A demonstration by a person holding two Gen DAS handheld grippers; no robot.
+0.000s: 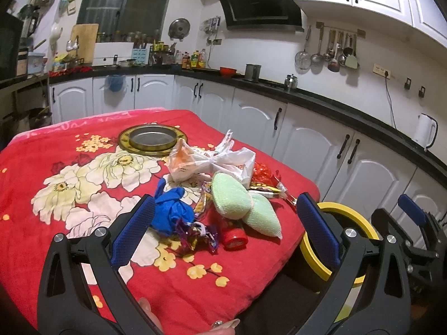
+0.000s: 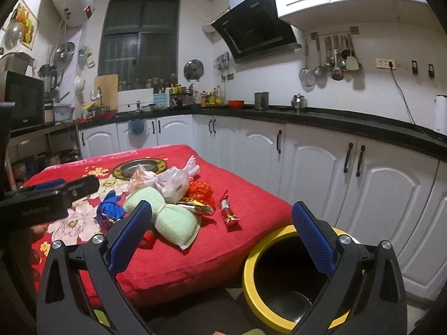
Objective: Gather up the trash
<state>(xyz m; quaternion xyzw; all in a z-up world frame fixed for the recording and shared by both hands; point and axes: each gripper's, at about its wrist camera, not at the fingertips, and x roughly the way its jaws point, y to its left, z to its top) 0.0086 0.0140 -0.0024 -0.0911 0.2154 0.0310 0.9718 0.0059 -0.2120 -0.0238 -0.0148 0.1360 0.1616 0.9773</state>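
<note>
Both the left gripper (image 1: pixel 226 226) and right gripper (image 2: pixel 220 237) have jaws spread wide and empty, ready to grab trash (image 1: pixel 212 184) for the yellow bin (image 2: pixel 282 279).

Both views are lit by indoor light from above, fairly bright and a bit warm. The window (image 2: pixel 139 42) is dark, so no daylight. Utensils (image 2: pixel 332 61) on the wall throw hard shadows down and to the right. Heavy fisheye bend: the counter (image 1: pixel 335 103) curves, and the corners go black. The middle is sharp; the edges smear. Small glare spots on the hood (image 2: pixel 251 28) and tool (image 1: pixel 226 226) screws.
</note>
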